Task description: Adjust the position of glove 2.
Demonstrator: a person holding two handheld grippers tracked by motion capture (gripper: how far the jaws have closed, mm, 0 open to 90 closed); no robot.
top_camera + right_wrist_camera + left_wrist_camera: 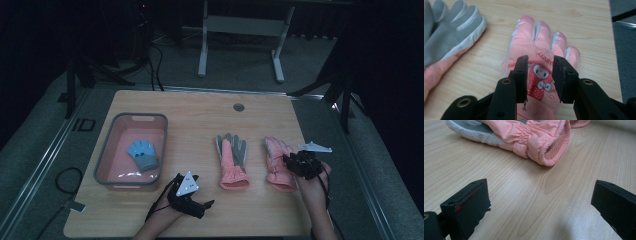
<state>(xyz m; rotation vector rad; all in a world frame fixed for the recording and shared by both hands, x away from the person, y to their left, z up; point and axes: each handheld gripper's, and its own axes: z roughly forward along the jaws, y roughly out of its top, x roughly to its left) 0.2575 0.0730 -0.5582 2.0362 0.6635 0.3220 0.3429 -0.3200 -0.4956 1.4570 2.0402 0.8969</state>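
Right glove (541, 75): flat on the tabletop (210, 115), just right of the palm-up glove (232, 160).
Right gripper (540, 72): over it, jaws part-open, gripping nothing.
Left gripper (541, 202): wide open, empty, near palm-up glove's cuff.
Bin (107, 150): far left, holds blue glove (142, 155).

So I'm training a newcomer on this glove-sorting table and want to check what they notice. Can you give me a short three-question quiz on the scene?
1. True or false: the small blue knitted glove lies inside the pink plastic bin with the grey rim.
2. Which gripper hangs over the pink padded glove with the cartoon print? A) left B) right
3. Fill in: the left gripper, jaws wide apart, points at the ____ end of the pink glove with the grey palm.

Key: 1 true; 2 B, the right gripper, nothing gripped; 3 cuff.
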